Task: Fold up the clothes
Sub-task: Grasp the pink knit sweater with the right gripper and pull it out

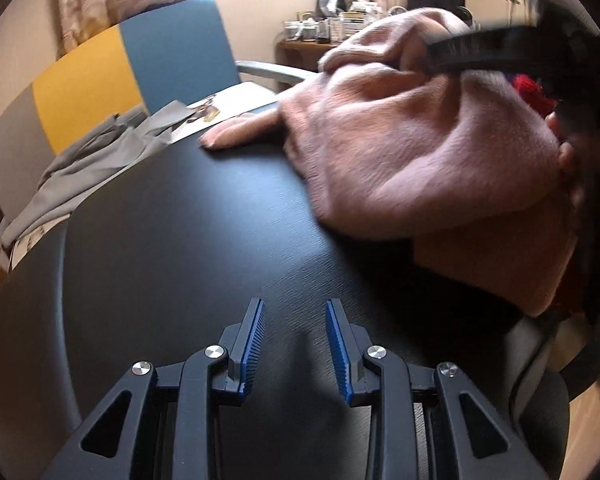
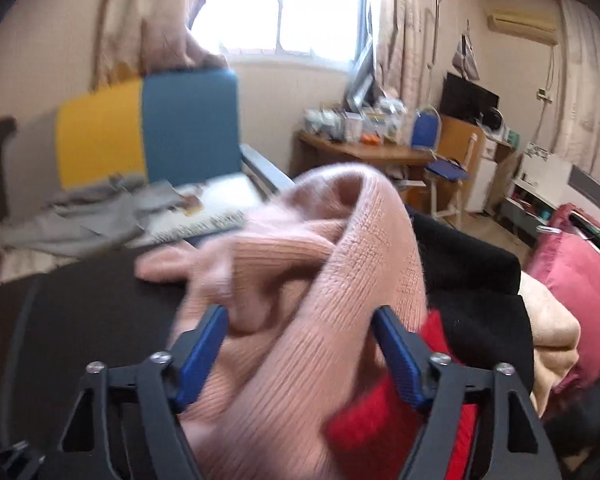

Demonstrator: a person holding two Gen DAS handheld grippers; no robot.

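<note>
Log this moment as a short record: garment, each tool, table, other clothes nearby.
garment: pink knit sweater, bunched at the table's right side, one sleeve lying flat on the top
left tool: open, empty, over bare black table
right tool: open, jaws astride a fold of the sweater
other clothes: grey garment at the table's far left edge; red garment, black garment

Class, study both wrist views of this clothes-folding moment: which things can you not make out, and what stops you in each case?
- Right gripper: in the right wrist view the pink sweater fills the space between its jaws, and blur hides any contact.
- Red garment: right wrist view, mostly covered by the sweater.
- Booklet on the table: right wrist view, lettering blurred.
- Shelf items: left wrist view, too small.
</note>
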